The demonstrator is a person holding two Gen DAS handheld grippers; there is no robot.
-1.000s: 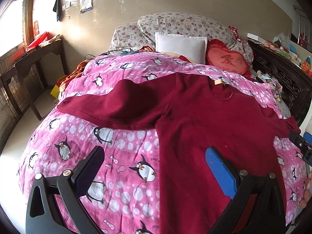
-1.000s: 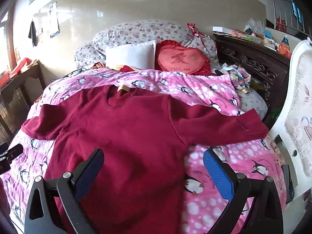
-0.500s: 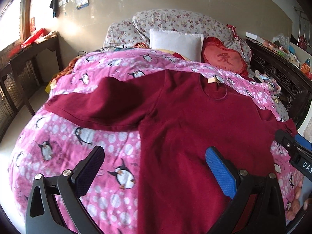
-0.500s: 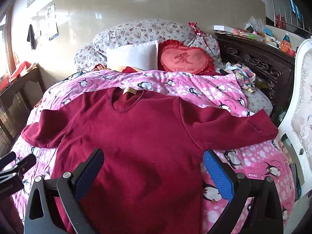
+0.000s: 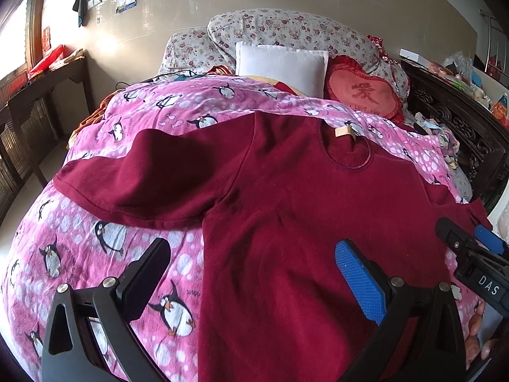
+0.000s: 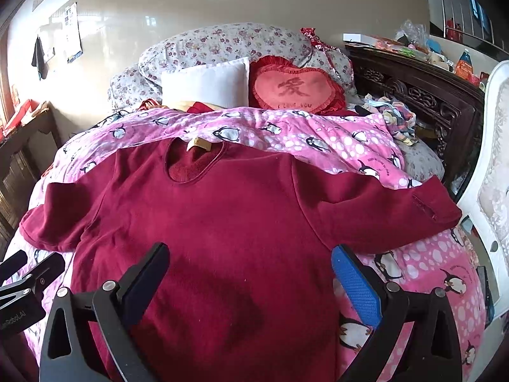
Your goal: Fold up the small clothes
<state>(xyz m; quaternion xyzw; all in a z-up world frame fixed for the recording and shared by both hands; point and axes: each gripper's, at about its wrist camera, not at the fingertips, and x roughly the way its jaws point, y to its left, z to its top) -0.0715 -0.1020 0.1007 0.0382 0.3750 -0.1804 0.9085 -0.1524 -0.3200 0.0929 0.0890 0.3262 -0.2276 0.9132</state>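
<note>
A dark red long-sleeved top (image 5: 286,210) lies spread flat, front up, on a pink penguin quilt (image 5: 95,254), neck hole toward the pillows and both sleeves out sideways. It also shows in the right wrist view (image 6: 222,216). My left gripper (image 5: 251,264) is open and empty, hovering over the top's left side below the armpit. My right gripper (image 6: 249,267) is open and empty over the top's lower body, near the right sleeve (image 6: 381,210). The right gripper also shows at the left wrist view's right edge (image 5: 470,248).
A white pillow (image 6: 206,86), a red heart cushion (image 6: 296,89) and floral pillows (image 6: 222,44) lie at the bed's head. A dark carved wooden frame (image 6: 423,95) and a white chair (image 6: 496,175) stand on the right. A wooden side table (image 5: 38,95) stands at the left.
Both grippers have moved inward and forward over the top; it fills more of each view. Both stay open. The top has not moved.
</note>
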